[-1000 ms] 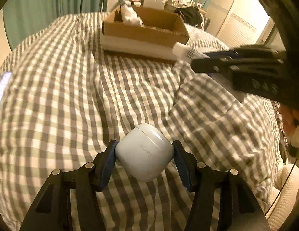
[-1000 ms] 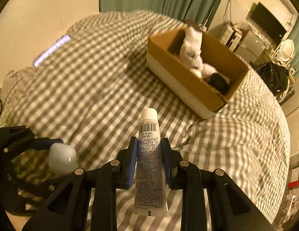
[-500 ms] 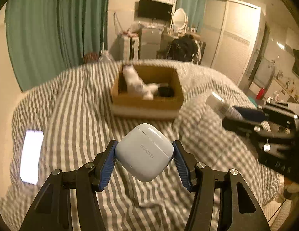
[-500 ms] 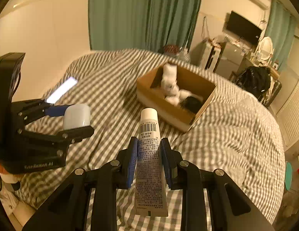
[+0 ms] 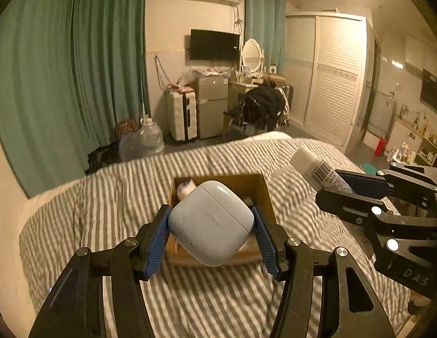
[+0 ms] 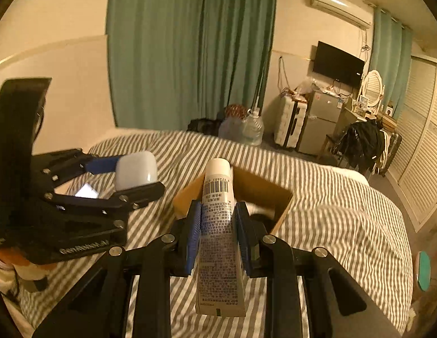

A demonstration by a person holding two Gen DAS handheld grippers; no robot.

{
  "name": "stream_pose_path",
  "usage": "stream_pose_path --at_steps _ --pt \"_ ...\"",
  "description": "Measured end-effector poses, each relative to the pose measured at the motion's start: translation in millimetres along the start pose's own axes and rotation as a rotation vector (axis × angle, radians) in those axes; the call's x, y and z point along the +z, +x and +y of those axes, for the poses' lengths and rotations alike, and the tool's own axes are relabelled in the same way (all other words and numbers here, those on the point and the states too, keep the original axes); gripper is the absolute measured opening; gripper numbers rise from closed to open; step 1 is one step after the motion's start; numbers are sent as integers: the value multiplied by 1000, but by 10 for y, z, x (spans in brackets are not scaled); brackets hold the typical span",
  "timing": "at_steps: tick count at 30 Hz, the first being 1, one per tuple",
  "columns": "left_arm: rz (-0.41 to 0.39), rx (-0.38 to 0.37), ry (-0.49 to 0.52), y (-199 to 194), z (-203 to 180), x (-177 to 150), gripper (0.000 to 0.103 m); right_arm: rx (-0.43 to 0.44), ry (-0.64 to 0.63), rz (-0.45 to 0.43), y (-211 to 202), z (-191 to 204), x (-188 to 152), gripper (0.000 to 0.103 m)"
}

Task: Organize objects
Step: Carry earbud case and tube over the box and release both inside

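Above striped bed (image 5: 105, 211), cardboard box (image 5: 264, 197) sat ahead of both grippers. Left gripper (image 5: 211, 235) jaws pinched earbud case (image 5: 211, 222); right gripper (image 6: 217, 233) jaws pinched tube (image 6: 218, 225), long axis toward box.

left tool (image 5: 211, 238) – black, blue pads | right tool (image 6: 217, 229) – silver screws

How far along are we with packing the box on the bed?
Done: white soft items already lie in the cardboard box. In hand: the left gripper clamps the earbud case, the right gripper the tube, both above the bed. Left: dropping both into the box.
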State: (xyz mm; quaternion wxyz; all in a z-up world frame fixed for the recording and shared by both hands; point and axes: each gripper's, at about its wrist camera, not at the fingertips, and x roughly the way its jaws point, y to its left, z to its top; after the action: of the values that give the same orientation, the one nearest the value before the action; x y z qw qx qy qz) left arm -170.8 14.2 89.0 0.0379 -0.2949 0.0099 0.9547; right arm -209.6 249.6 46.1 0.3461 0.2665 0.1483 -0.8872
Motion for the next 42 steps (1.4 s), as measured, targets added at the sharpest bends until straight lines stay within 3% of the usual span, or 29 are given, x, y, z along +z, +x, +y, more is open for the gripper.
stream_pose_path --at_steps 6,11,22,30,42 --pt "11 -18 13 664 43 355 59 -22 32 -11 427 -329 379 24" --pt "27 -13 27 1175 86 443 59 -6 80 7 918 -566 515 24" --pt "178 -15 -2 2295 294 47 59 29 198 151 2154 -970 176 24" --pt "228 -21 -9 2561 316 -171 59 38 217 240 2641 -1051 -200 24" --pt "264 2 27 2500 230 -183 61 22 260 231 2567 -1218 -203 24"
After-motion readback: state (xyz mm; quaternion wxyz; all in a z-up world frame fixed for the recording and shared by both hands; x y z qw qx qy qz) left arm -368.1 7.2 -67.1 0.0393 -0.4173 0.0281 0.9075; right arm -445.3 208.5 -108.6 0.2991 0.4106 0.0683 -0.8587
